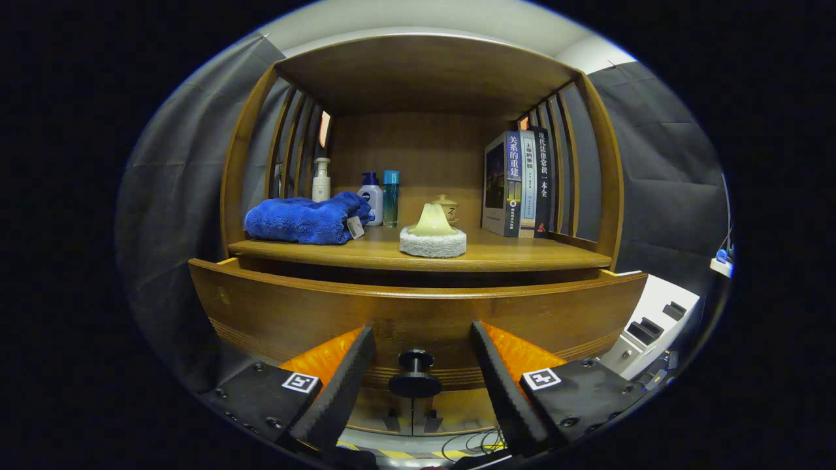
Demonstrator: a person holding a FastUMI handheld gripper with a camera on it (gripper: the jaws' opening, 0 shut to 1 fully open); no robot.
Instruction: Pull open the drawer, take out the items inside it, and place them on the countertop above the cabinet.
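Note:
The wooden drawer front (287,313) stands a little out from the cabinet, with a dark gap between its top edge and the countertop (522,258). The drawer's inside is hidden from here. Its round dark knob (415,375) sits between the two fingers of my gripper (423,333), which is open. Neither finger touches the knob; there is space on both sides of it.
On the countertop lie a blue towel (304,220), a pump bottle (321,179), two small bottles (382,197), a pale lump on a grey round pad (432,238) and upright books (519,183). Slatted wooden sides and a top board enclose the shelf. White equipment (653,329) stands at the right.

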